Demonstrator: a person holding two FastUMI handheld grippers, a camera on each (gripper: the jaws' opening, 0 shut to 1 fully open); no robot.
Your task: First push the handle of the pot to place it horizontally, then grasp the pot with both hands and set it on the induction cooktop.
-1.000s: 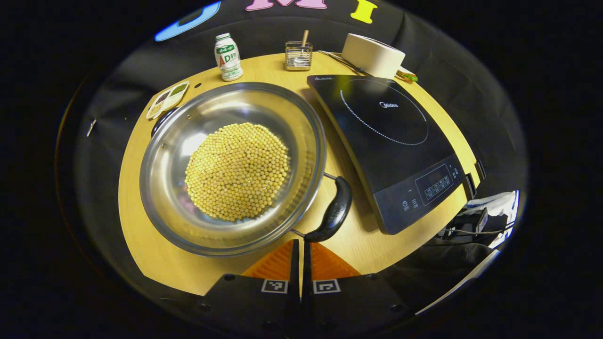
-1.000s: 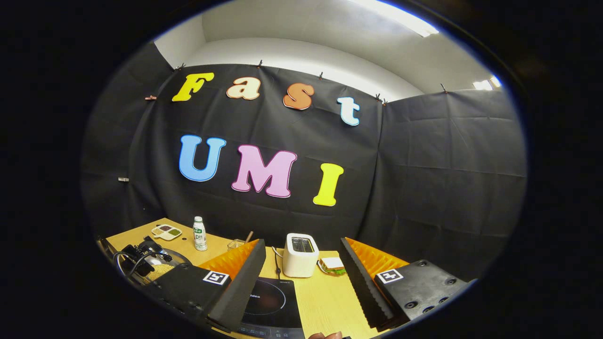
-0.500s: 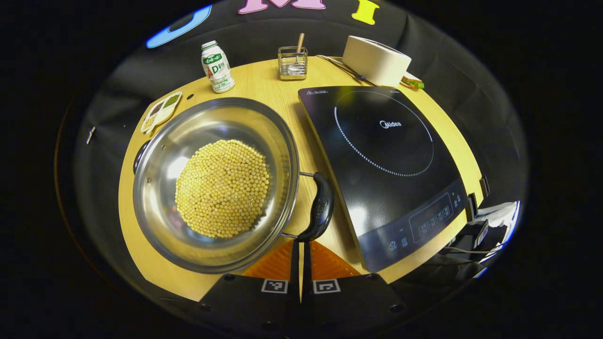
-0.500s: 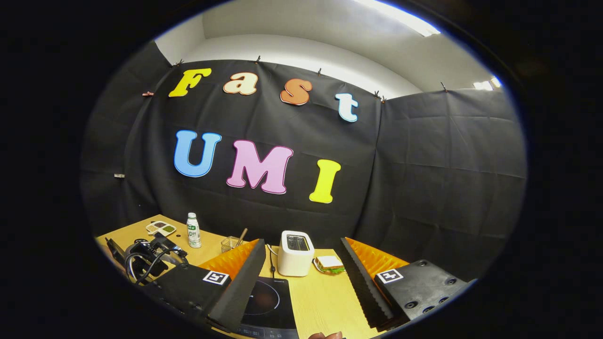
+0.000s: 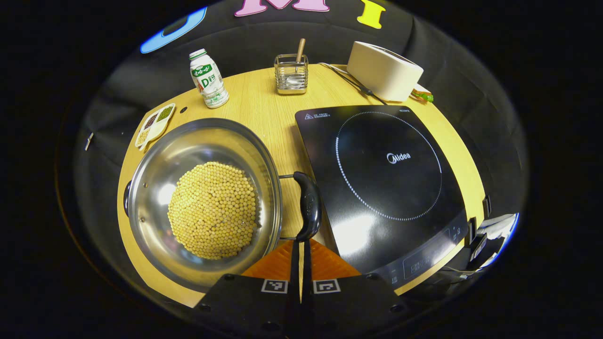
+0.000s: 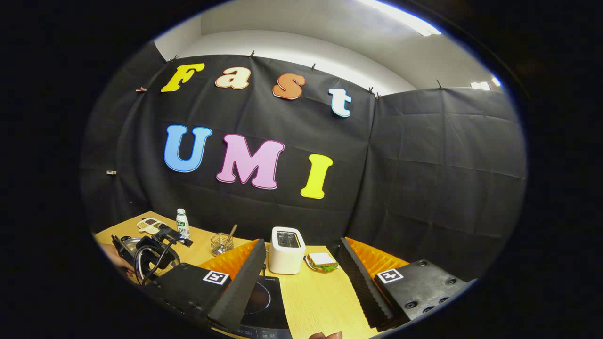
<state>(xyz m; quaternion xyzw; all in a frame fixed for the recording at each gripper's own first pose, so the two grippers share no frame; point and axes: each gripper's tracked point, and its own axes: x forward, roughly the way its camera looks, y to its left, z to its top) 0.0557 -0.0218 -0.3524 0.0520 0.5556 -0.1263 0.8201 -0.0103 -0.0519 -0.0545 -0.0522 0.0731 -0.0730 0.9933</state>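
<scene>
Pressed together, the left gripper's (image 5: pixel 300 245) jaws touch the near end of the pot's (image 5: pixel 202 202) handle (image 5: pixel 307 205), while the right gripper (image 6: pixel 301 273) hangs spread above the cooktop (image 5: pixel 381 183), so the push looks under way, with grasping and lifting the pot from the table (image 5: pixel 264 108) left.

I see a shiny steel pot (image 5: pixel 202 207) sitting flat near the left edge of the tabletop (image 5: pixel 264 113). It is wide and shallow, and a round heap of small yellow beans (image 5: pixel 212 209) covers its bottom. A black handle (image 5: pixel 308 205) sticks out on its right side on two thin wire arms, lying between the pot and the induction cooktop (image 5: pixel 381 183). The cooktop is flat, black and glossy, with a dotted ring on top. It lies by the right edge of the tabletop, just beside the pot.
</scene>
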